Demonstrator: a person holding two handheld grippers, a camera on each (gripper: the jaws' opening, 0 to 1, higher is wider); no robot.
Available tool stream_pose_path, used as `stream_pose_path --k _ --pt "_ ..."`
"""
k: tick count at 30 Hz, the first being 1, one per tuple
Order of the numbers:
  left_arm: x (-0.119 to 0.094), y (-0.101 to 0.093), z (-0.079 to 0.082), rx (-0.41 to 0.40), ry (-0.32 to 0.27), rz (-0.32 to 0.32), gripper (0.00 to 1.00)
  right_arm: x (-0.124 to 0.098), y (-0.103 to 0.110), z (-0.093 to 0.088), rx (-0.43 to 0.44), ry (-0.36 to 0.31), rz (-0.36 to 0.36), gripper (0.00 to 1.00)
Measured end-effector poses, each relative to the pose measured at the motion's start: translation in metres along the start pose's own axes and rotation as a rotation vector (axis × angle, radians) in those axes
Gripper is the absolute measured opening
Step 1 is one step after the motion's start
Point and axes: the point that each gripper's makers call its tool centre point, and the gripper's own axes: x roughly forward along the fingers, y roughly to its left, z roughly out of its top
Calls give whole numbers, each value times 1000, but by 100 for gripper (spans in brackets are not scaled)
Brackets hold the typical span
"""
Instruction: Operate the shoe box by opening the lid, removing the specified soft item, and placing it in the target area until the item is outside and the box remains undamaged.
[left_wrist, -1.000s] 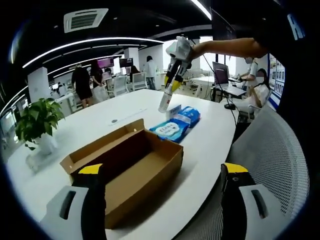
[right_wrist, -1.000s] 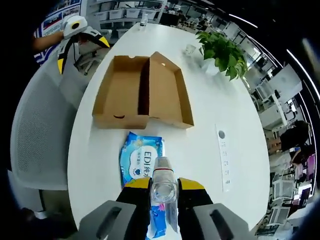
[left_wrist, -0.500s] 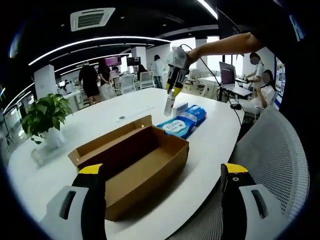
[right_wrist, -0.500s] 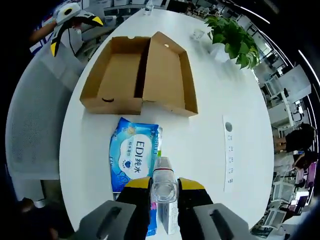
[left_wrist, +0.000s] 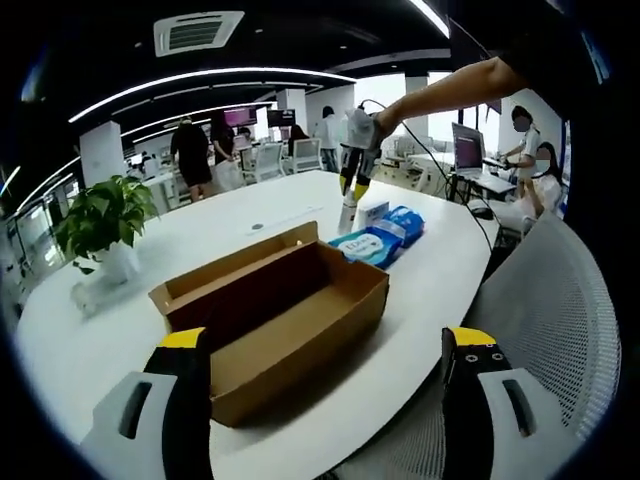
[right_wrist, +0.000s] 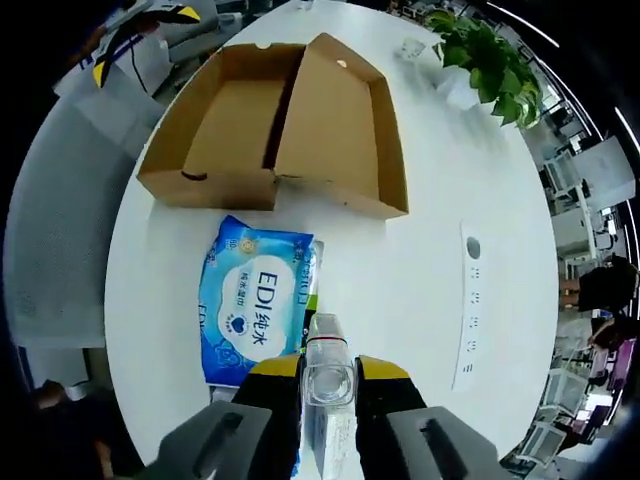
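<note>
The right gripper (right_wrist: 327, 385) is clenching a clear bottle (right_wrist: 326, 370) between its jaws, pointing down at the white table (right_wrist: 430, 250). Just ahead of those jaws, a blue wipes pack (right_wrist: 252, 298) is lying outside the open shoe box (right_wrist: 275, 135). The left gripper (left_wrist: 325, 385) is hanging with jaws spread wide and empty; the box is sitting between and beyond them, beside a grey mesh chair (left_wrist: 545, 300).

The right gripper's (right_wrist: 327, 395) jaws hide the bottle's (right_wrist: 326, 372) body; at 10 o'clock, the left gripper (right_wrist: 140, 35) is cut off.
</note>
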Motion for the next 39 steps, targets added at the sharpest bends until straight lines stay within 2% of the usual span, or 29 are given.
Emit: stream_pose_path --k 11,26,39 --pt "-6 9 -6 -28 -1 24 100 16 -4 0 29 20 25 15" --pt "-10 23 -18 -41 16 42 99 20 -7 6 44 18 50 16" --pt "-10 28 -26 -62 24 51 99 20 -15 8 57 15 36 17"
